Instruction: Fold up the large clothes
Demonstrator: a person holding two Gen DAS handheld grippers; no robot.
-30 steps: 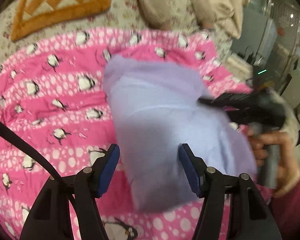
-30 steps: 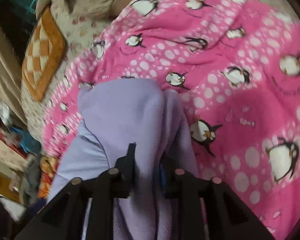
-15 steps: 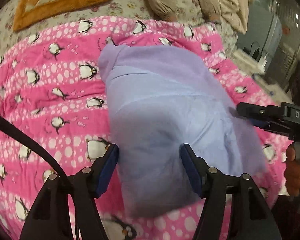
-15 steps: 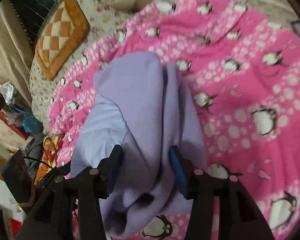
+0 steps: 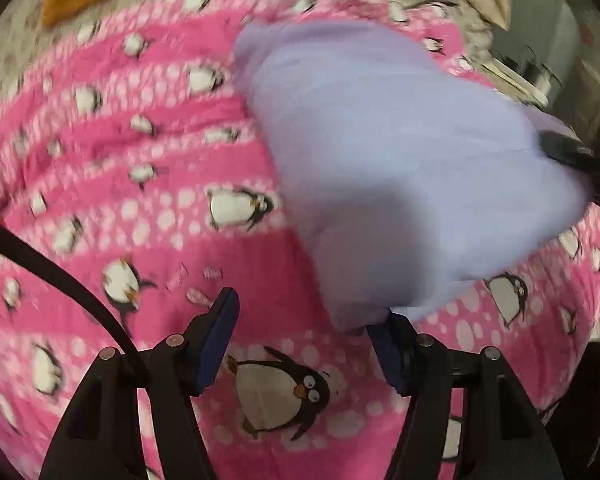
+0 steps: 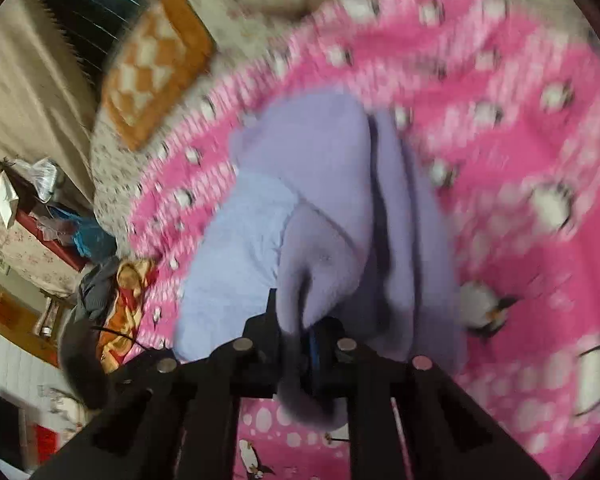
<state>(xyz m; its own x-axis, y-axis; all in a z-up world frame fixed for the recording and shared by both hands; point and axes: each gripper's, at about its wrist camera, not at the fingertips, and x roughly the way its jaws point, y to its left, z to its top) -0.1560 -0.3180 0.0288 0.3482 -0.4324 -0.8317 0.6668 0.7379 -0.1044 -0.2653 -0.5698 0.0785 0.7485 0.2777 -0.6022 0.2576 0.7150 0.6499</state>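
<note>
The lavender fleece garment (image 5: 400, 160) lies bunched on the pink penguin blanket (image 5: 140, 200) spread over the bed. The right tool (image 6: 300, 340) is clamped on a fold of its near edge — fabric pinched between the pads. The left tool (image 5: 304, 344) stands apart, its right finger touching the garment's corner, nothing gripped.

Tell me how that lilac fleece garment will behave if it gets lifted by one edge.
Likely floppy: the lilac fleece garment bunches into soft folds where the right tongs pinch it. Probably light, since a fold stays raised off the pink penguin blanket. Its fuzzy nap suggests it won't slip easily.
</note>
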